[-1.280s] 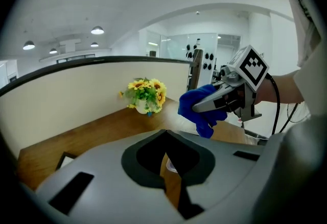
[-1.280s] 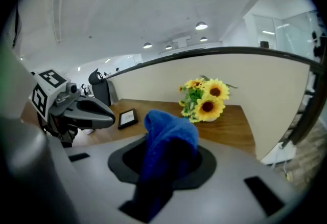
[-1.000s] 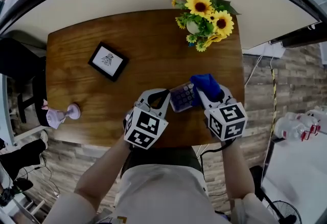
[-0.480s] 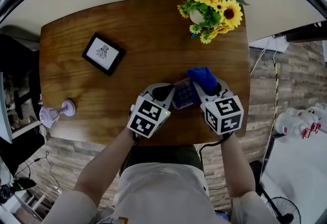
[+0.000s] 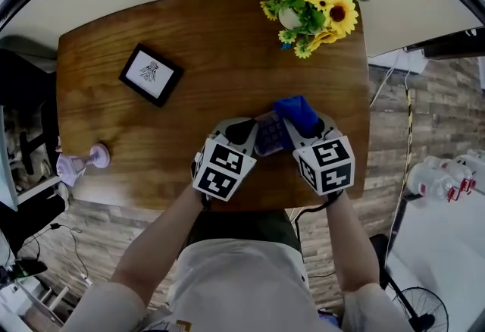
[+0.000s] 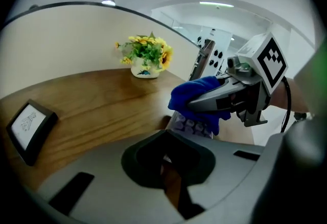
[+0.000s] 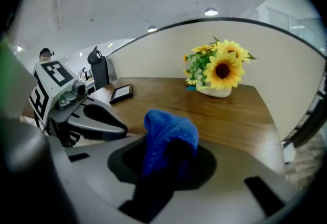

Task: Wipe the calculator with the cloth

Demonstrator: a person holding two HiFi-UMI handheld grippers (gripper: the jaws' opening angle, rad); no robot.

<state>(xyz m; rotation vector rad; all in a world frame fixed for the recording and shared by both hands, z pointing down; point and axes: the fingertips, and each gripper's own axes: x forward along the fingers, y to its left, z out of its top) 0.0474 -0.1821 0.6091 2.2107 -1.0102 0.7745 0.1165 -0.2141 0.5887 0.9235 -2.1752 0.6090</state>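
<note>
The calculator (image 5: 269, 138), pinched at its 9 o'clock edge by the fingers of the left gripper (image 5: 248, 133), is steadied for the cloth (image 5: 295, 111) clamped between the fingers of the right gripper (image 5: 301, 130).

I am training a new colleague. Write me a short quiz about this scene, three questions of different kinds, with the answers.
1. True or false: the right tool holds the blue cloth.
2. Where is the calculator? A. between the left tool and the right tool; B. in a drawer; C. on a chair.
3. Fill in: the framed picture lies on the table's ____ half.
Key: 1 true; 2 A; 3 left.
</note>
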